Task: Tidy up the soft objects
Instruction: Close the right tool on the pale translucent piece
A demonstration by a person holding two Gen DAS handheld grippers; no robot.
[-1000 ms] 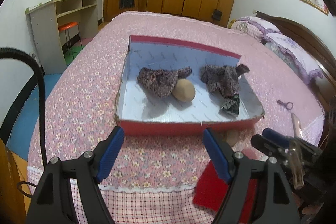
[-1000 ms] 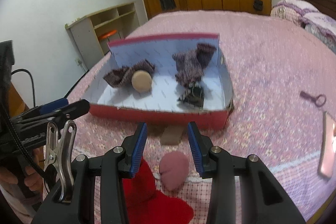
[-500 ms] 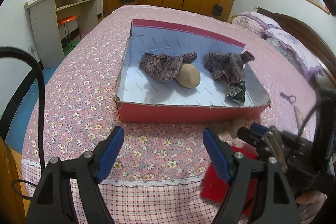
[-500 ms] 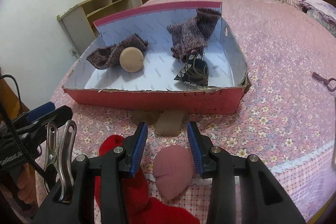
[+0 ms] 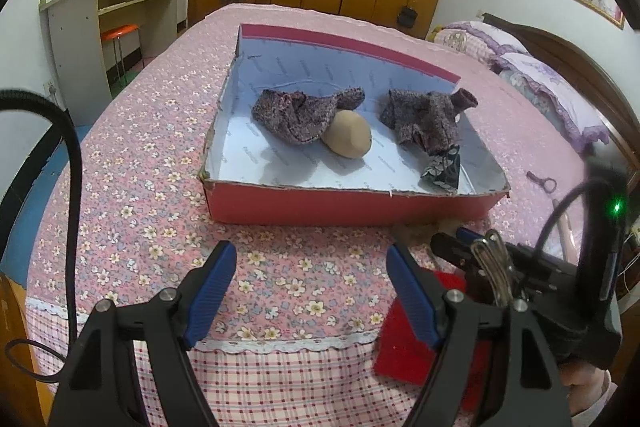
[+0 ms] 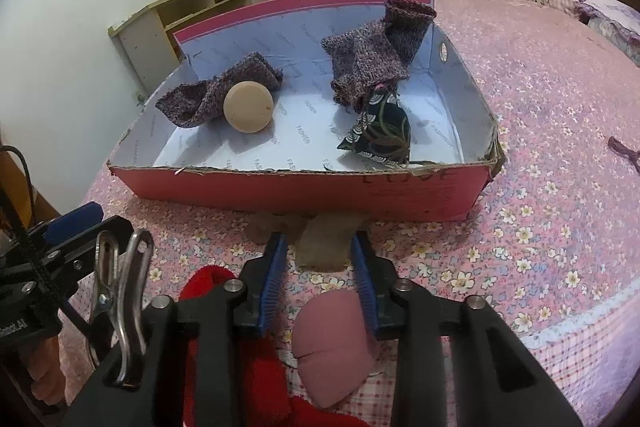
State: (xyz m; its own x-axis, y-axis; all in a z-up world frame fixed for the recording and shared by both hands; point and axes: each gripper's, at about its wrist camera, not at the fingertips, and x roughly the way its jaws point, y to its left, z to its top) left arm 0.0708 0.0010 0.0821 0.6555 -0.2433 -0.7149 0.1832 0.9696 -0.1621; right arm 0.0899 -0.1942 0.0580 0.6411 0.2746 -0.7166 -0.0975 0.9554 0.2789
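A red cardboard box [image 6: 400, 193] with a pale lining sits on the bed [image 5: 132, 155], parallel to the bed's near edge. Inside the box, toward its left side, a mottled purple knit piece [image 6: 208, 95] lies touching a tan round cushion [image 6: 248, 107]; toward the right wall a second knit piece [image 6: 372, 59] rests partly on a dark patterned pouch [image 6: 380, 135]. Just outside the box's front wall a brown soft piece [image 6: 324, 243] lies on the bedspread. At the bed's near edge a pink cushion [image 6: 332, 343] sits beside a red plush item [image 6: 264, 375]. The right tool [image 6: 320, 267] has just been closing; its blue pads flank the brown piece and the pink cushion, but whether they press on either I cannot tell. The left tool [image 5: 310, 291] stands wide apart over bare bedspread, holding nothing.
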